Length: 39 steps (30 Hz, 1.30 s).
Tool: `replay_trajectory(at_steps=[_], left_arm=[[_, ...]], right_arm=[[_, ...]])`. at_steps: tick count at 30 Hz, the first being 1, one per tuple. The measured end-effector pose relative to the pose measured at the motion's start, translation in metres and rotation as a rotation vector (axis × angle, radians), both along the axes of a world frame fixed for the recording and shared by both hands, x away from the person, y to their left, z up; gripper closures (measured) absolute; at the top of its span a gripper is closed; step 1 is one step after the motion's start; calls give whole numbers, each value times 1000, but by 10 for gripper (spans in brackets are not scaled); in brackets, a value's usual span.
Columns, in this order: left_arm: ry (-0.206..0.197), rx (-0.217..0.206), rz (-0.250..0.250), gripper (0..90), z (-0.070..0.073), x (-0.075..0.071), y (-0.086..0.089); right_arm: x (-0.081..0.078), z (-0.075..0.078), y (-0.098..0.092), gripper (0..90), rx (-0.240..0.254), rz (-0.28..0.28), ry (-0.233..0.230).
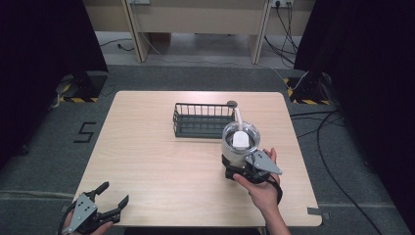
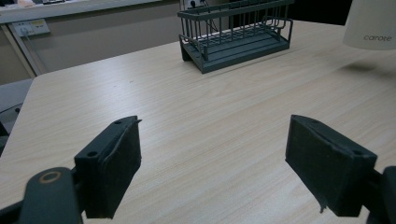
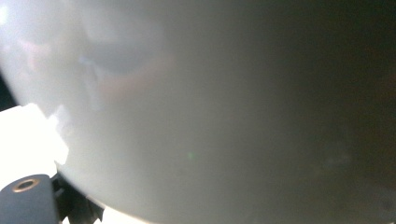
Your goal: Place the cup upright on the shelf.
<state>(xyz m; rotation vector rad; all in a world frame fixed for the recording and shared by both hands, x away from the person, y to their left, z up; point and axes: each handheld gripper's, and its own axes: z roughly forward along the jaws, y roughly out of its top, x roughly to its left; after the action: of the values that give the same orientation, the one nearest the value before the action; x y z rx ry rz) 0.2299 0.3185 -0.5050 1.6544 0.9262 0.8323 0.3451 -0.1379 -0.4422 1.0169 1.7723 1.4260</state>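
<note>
One white tumbler (image 1: 241,142) with a clear lid and one straw is held by the right gripper (image 1: 238,165) above the right part of the table (image 1: 147,156). The jaws of this gripper are closed on the lower body of the tumbler, and in the left gripper view the tumbler (image 2: 371,23) is seen lifted, with its shadow on the wood below it. In the right gripper view the pale wall of the tumbler (image 3: 210,112) is pressed very close to the camera. The left gripper (image 1: 110,196) is held at the near left corner of the table, well apart from the tumbler; its two jaws are spread wide and nothing is between them. One dark wire basket (image 1: 203,120) is placed at the far middle of the table, just behind the tumbler. One small dark round object (image 1: 232,103) is seen beside the far right corner of the basket.
</note>
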Motion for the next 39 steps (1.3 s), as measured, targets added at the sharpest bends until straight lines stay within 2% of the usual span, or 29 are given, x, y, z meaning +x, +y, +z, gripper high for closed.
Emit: replay_trajectory(at_steps=[39], left_arm=[[3, -9, 2, 178, 0, 1, 1]], right_arm=[[56, 41, 28, 102, 24, -28, -48]])
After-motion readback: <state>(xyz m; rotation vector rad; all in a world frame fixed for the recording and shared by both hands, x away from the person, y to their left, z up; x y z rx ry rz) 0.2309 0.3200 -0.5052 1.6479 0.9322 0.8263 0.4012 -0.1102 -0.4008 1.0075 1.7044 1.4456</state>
